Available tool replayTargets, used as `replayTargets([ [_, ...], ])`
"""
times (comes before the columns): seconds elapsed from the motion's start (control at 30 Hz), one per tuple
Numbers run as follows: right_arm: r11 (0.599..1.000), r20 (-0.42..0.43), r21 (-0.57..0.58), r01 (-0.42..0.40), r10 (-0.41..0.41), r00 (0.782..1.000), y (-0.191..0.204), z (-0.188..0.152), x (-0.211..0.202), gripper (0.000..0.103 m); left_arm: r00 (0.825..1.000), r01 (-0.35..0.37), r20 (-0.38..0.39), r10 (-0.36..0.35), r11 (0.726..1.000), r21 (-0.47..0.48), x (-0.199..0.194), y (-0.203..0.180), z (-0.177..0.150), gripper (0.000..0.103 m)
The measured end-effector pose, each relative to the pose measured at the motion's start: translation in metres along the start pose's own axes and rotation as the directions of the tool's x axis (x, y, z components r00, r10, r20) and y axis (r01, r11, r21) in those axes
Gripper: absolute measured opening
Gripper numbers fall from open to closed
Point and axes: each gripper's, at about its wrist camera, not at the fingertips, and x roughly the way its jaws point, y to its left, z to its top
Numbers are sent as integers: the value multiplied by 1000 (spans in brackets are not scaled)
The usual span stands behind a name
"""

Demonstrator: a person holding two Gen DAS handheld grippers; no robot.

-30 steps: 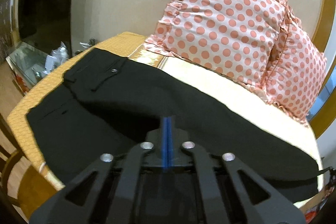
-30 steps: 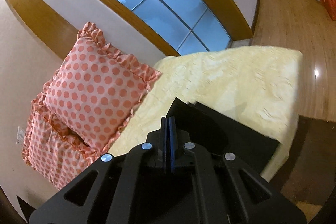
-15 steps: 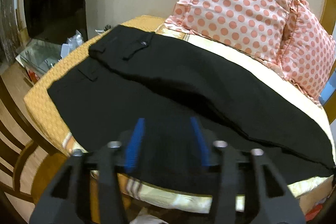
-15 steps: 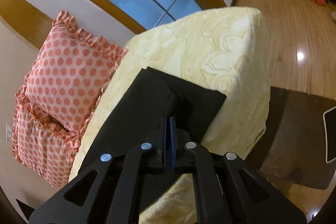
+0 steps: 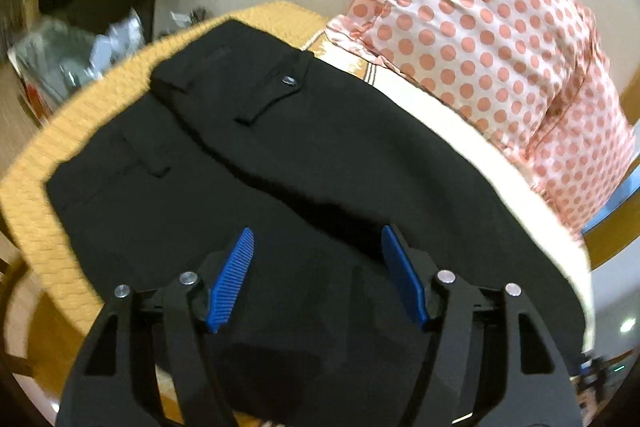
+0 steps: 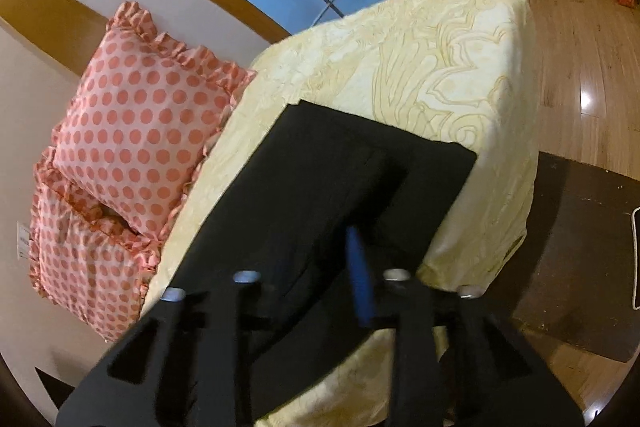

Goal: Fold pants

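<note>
The black pants (image 5: 304, 163) lie lengthwise along the bed (image 6: 420, 67), one leg laid over the other. The waist sits at upper left of the left wrist view on an orange cover (image 5: 36, 211); the cuffs end mid-frame in the right wrist view, near the bed's far corner. Dotted pillows (image 5: 492, 39) stand against the wall behind.

The left gripper (image 5: 316, 251) hangs over the middle of the pants at bottom centre, its blue pads (image 5: 234, 275) wide apart and holding nothing. The right gripper (image 6: 316, 267) is blurred at the bottom of its frame; only one blue pad (image 6: 360, 279) shows clearly and the fingers look spread, clamped on no cloth.

The first fold seems done; a crosswise fold likely remains. The near edge of the pants runs close to the bed's side, so a pinch that catches only the upper leg could peel the layers apart, and a careless pull could drag the cloth off the edge.
</note>
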Motion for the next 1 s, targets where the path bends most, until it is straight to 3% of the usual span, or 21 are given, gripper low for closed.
replayTargets([
  [0.07, 999, -19, 33, -24, 25, 1000, -5, 0, 6, 6, 997, 64, -43, -67, 996, -62, 11, 3, 10, 63],
  [0.23, 998, -20, 44, -35, 36, 999, -7, 0, 7, 6, 980, 139, -119, -161, 975, -175, 33, 6, 22, 61],
  [0.33, 998, -21, 49, -40, 41, 999, -5, 0, 9, 7, 976, 143, -131, -174, 965, -218, 42, 5, 27, 58],
  [0.37, 998, -19, 44, -39, 40, 999, -4, 1, 10, 7, 977, 138, -128, -172, 962, -233, 46, 6, 29, 54],
  [0.4, 999, -15, 38, -39, 39, 999, -2, 2, 12, 7, 978, 130, -125, -165, 960, -249, 48, 8, 32, 37],
  [0.43, 999, -11, 25, -38, 38, 999, 0, 2, 15, 6, 983, 112, -115, -145, 959, -259, 51, 11, 35, 13],
  [0.47, 999, -5, 18, -41, 42, 999, 2, 3, 16, 4, 986, 93, -109, -125, 961, -262, 51, 14, 36, 8],
  [0.53, 997, 10, 23, -68, 68, 998, 5, 4, 15, 3, 990, 89, -82, -115, 959, -268, 40, 18, 34, 6],
  [0.8, 991, 97, -3, -132, 131, 987, 13, 7, -24, 3, 999, 37, 13, -35, 992, -119, -43, 6, -8, 7],
  [0.9, 995, 110, 13, -102, 100, 989, -1, 2, -29, 3, 999, -20, 25, 23, 995, -99, -52, 13, -32, 7],
  [1.0, 995, 67, 74, -67, 62, 996, -22, -3, -16, 3, 998, -69, -9, 68, 990, -121, -36, 29, -57, 8],
])
